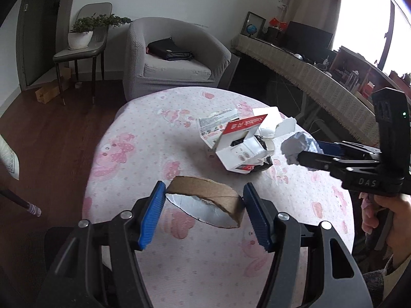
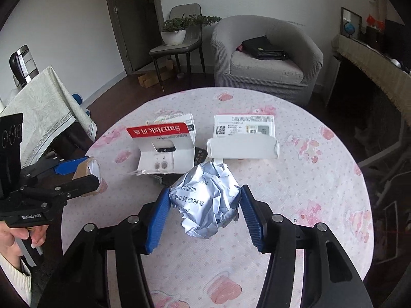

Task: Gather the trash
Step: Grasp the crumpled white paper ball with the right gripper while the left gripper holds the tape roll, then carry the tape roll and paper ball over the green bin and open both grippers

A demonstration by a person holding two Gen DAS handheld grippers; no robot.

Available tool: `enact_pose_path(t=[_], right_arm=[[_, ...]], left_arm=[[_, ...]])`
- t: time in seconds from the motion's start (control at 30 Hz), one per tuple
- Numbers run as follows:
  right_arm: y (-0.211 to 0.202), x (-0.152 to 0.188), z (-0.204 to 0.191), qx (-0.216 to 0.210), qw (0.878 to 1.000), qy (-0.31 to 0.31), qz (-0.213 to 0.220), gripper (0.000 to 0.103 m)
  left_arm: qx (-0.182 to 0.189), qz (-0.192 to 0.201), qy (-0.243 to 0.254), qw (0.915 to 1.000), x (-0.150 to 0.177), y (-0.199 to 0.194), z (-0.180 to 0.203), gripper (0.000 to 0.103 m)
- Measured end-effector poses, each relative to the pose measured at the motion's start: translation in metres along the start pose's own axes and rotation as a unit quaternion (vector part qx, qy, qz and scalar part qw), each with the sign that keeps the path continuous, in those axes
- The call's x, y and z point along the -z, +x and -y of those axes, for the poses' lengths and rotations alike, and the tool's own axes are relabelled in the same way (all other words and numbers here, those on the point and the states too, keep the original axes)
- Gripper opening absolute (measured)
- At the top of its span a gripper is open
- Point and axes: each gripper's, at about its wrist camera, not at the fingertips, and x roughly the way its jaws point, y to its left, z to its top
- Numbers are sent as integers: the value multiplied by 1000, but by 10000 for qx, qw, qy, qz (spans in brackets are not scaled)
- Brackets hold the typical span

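My left gripper clamps the cardboard ring, right gripper the paper ball; I should lift gently, avoiding crushing.

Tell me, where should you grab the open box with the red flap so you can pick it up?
Probably the red flap of the open box. It stands up as a thin edge, so two pads could pinch it from above, front and back. The body below is wide and torn. Both the left gripper and right gripper look full already.
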Motion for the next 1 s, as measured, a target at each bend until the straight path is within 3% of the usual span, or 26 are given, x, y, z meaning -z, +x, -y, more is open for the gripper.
enact_pose_path(t=[0.13, 0.33, 0.6, 1.0], right_arm=[[-9, -9, -13, -107, 9996, -38, 251, 56], [-8, -22, -46, -457, 9982, -181, 357, 56], [7, -33, -98, -894, 9946, -417, 310, 56], [38, -42, -173, -1531, 9858, -678, 130, 56]], left_arm=[[-514, 236, 16, 9984, -1, -14, -14, 65], [-768, 455, -221, 9958, -1, -32, -45, 65], [-1308, 376, -343, 9901, 13, -46, -84, 65], [-1627, -91, -606, 9848, 47, -51, -140, 65]])
